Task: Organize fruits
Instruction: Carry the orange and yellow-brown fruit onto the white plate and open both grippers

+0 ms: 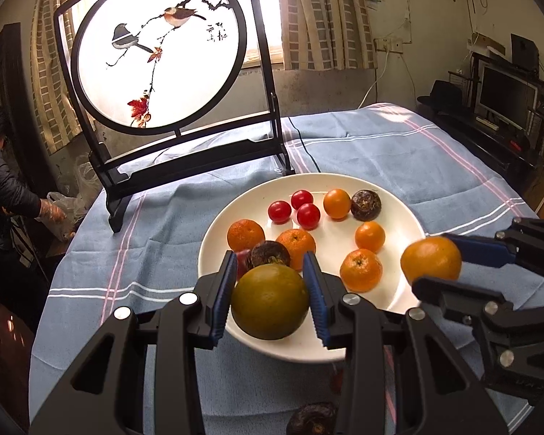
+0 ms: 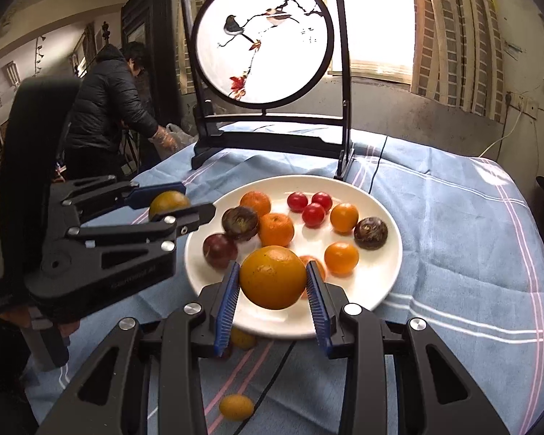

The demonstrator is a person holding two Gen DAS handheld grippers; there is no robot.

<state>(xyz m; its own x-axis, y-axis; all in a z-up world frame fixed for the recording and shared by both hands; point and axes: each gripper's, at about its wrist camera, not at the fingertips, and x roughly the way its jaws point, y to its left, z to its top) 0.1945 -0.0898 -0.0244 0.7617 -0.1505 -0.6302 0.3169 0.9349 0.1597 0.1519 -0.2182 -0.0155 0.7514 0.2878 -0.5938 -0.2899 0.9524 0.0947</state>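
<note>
My left gripper [image 1: 270, 295] is shut on a greenish-brown citrus fruit [image 1: 270, 302], held over the near rim of the white plate [image 1: 395, 290]. My right gripper [image 2: 273, 284] is shut on a bright orange [image 2: 273, 277] above the plate's front edge [image 2: 380, 282]. In the left wrist view the right gripper [image 1: 431, 261] enters from the right with that orange [image 1: 431, 259]. In the right wrist view the left gripper [image 2: 170, 204] shows at the left with the greenish fruit [image 2: 168, 203]. On the plate lie several small oranges, three cherry tomatoes [image 1: 297, 208] and dark passion fruits [image 2: 370, 232].
A round bird-painting screen on a black stand [image 1: 156, 54] rises behind the plate on the blue striped cloth [image 2: 471, 235]. Loose fruits lie on the cloth near me: a kumquat [image 2: 235, 406], another [image 2: 243, 339] and a dark fruit [image 1: 312, 418]. A person in a dark jacket [image 2: 108, 98] bends at the table's far left.
</note>
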